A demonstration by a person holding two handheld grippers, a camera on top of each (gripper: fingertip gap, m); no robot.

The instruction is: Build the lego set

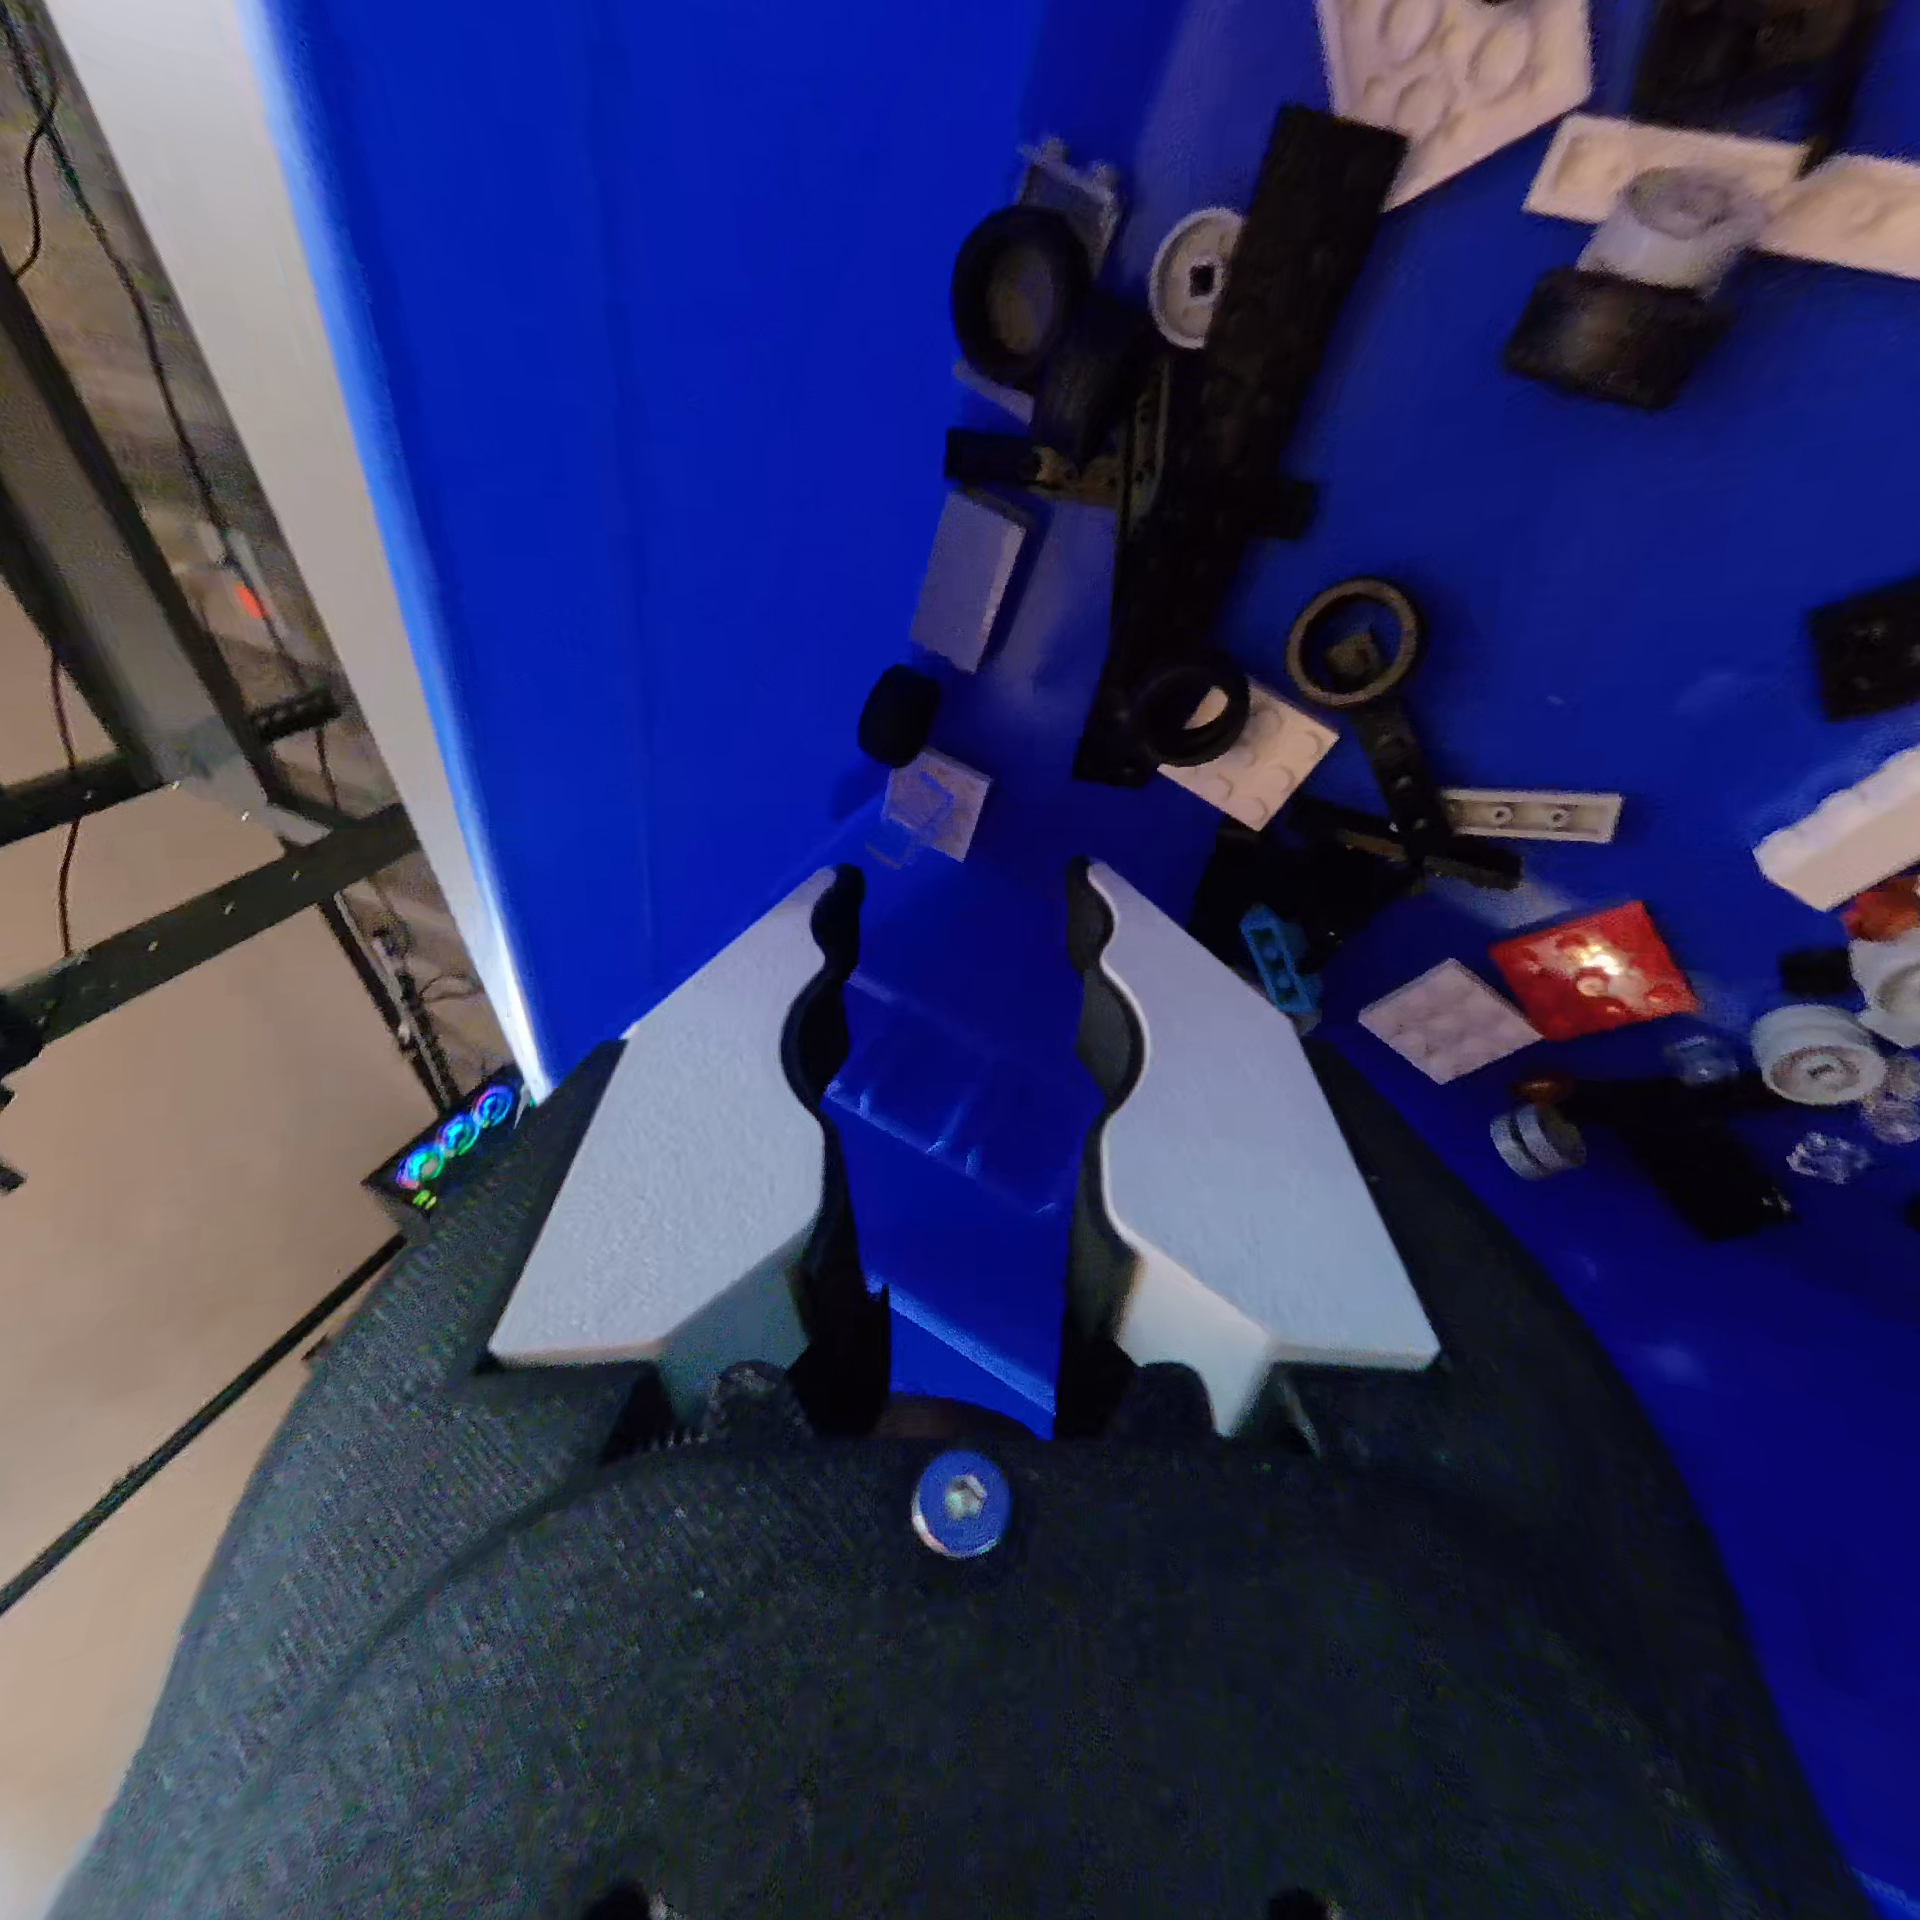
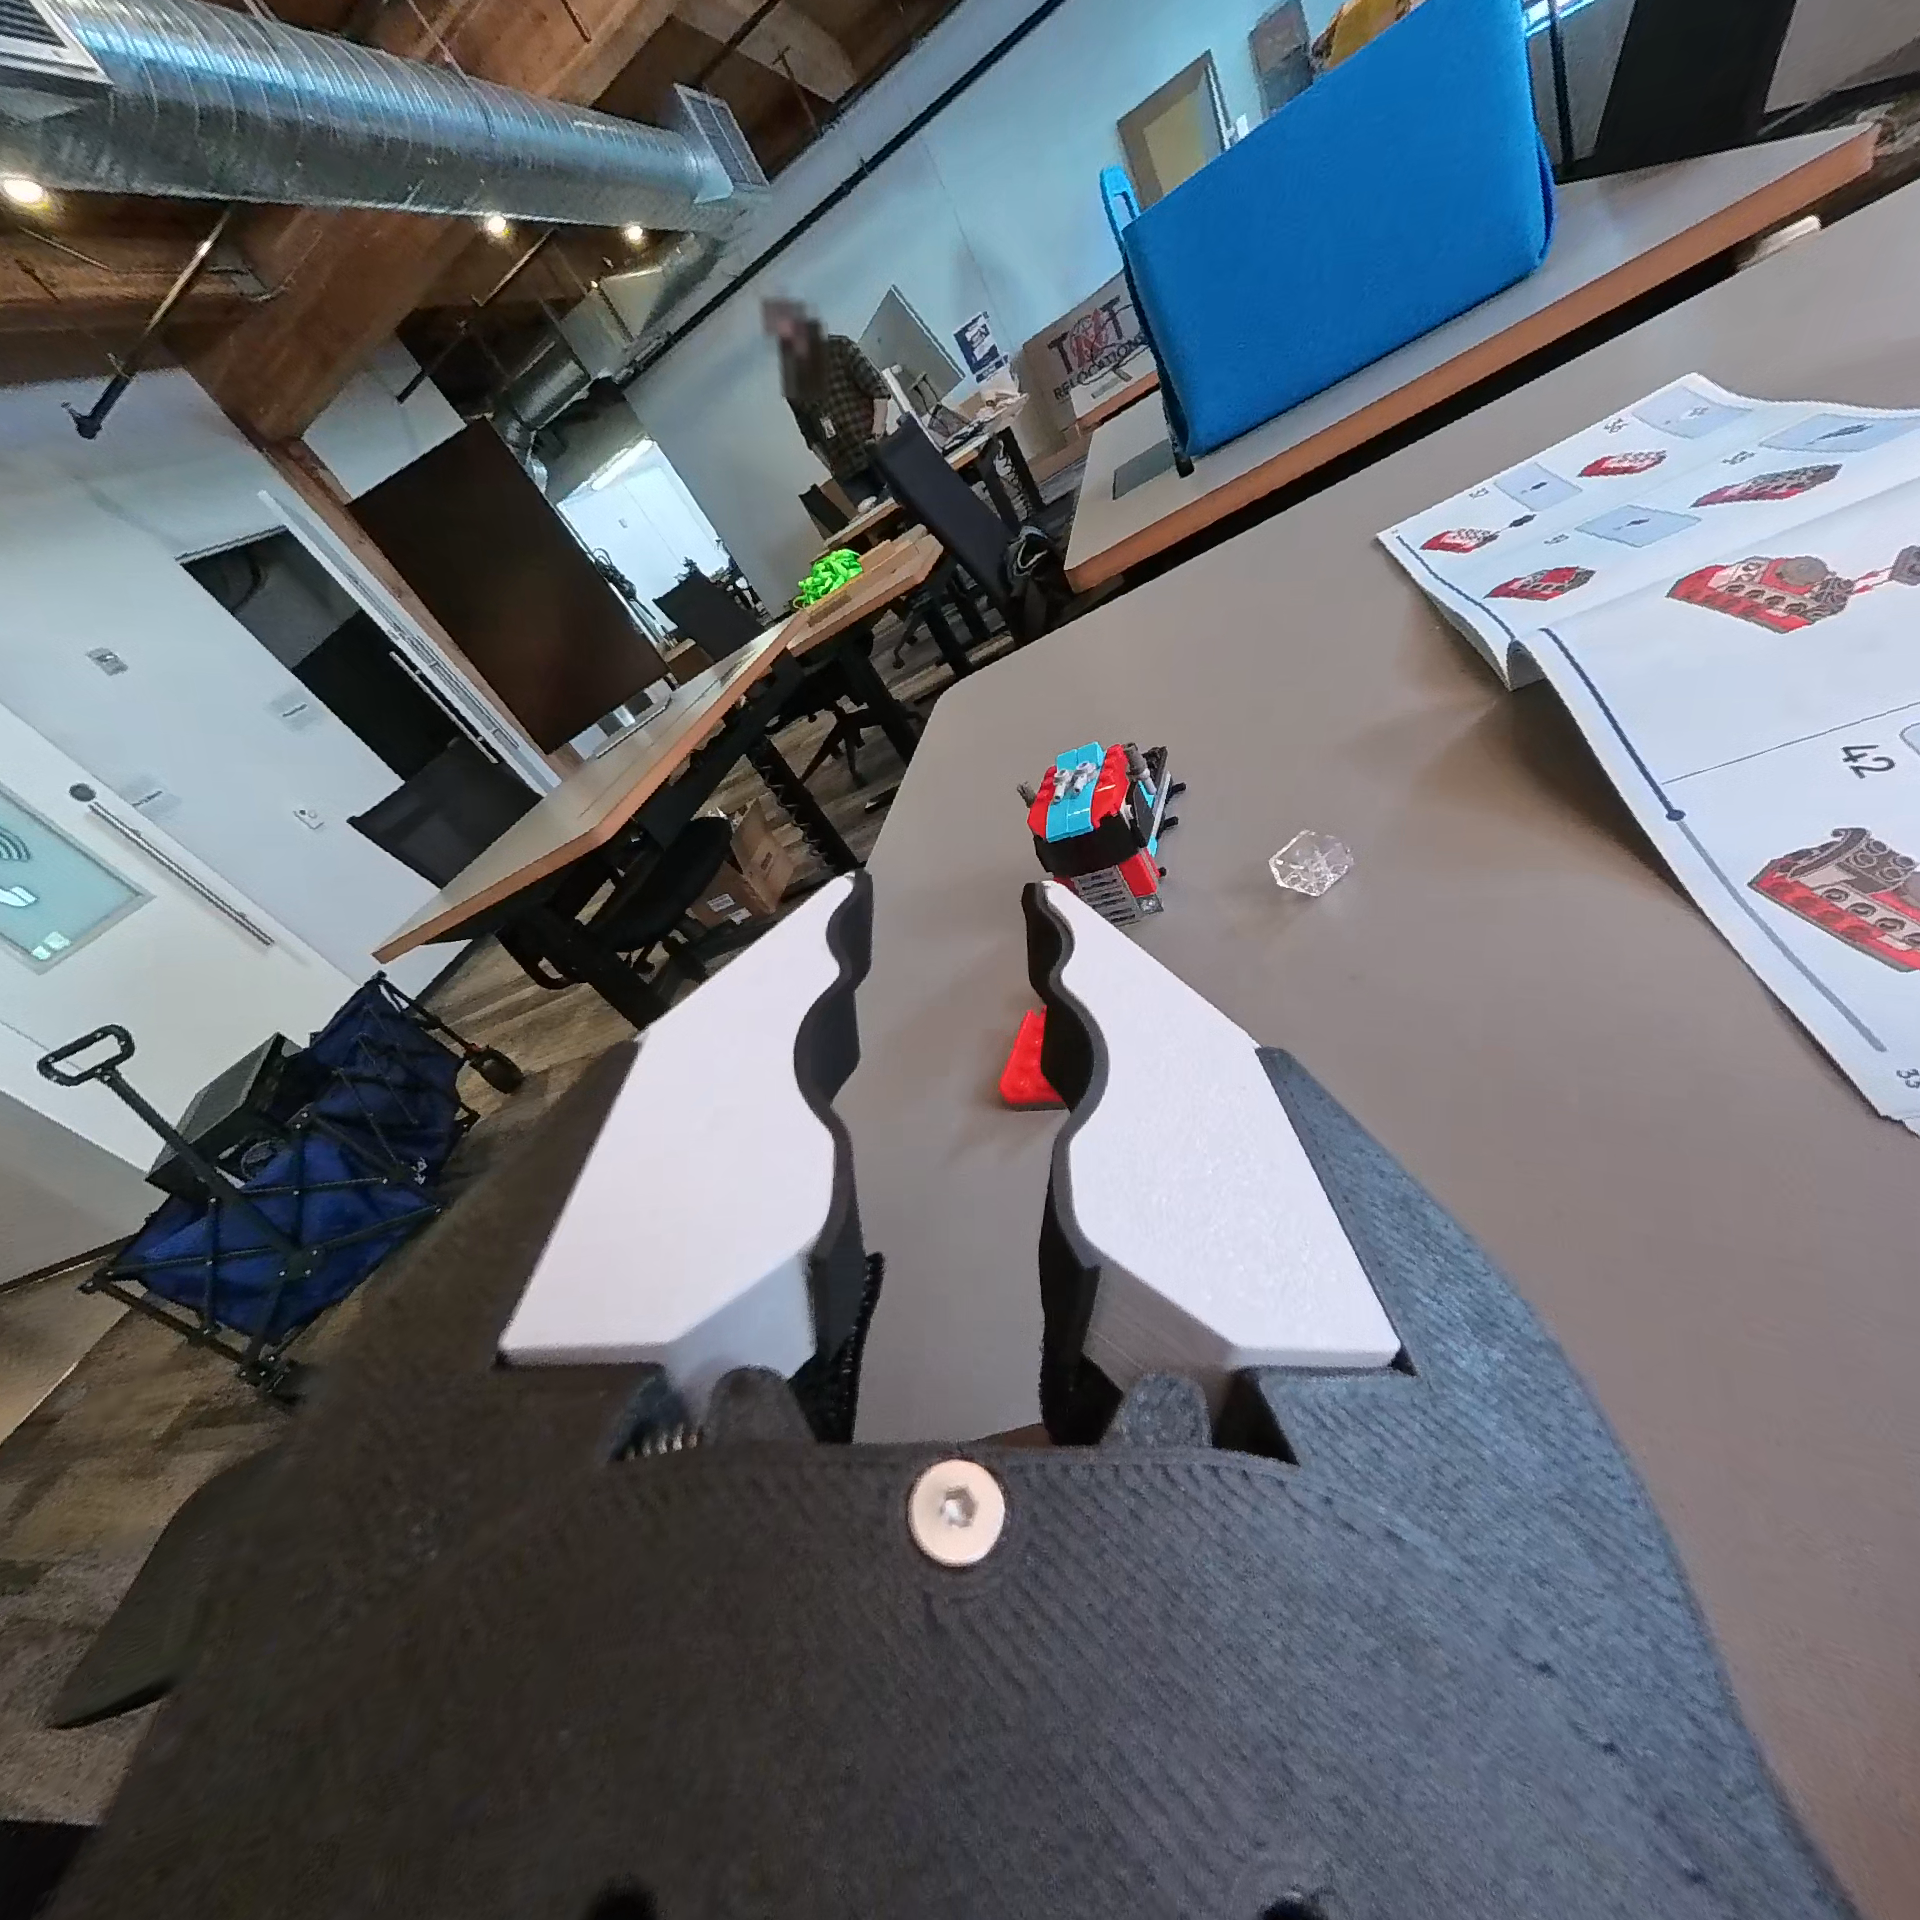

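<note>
Both grippers, left (image 1: 966,883) and right (image 2: 948,896), have spread, empty jaws; risk: right finger nudges red plate (image 2: 1029,1065) (partly hidden) off table (image 2: 1455,1039)

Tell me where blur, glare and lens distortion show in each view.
Left wrist view: white plates at top right smeared by blur, red tile carries a bright glare spot. Right wrist view: mostly sharp, wide-angle lens bends the table edge and the booklet.
</note>
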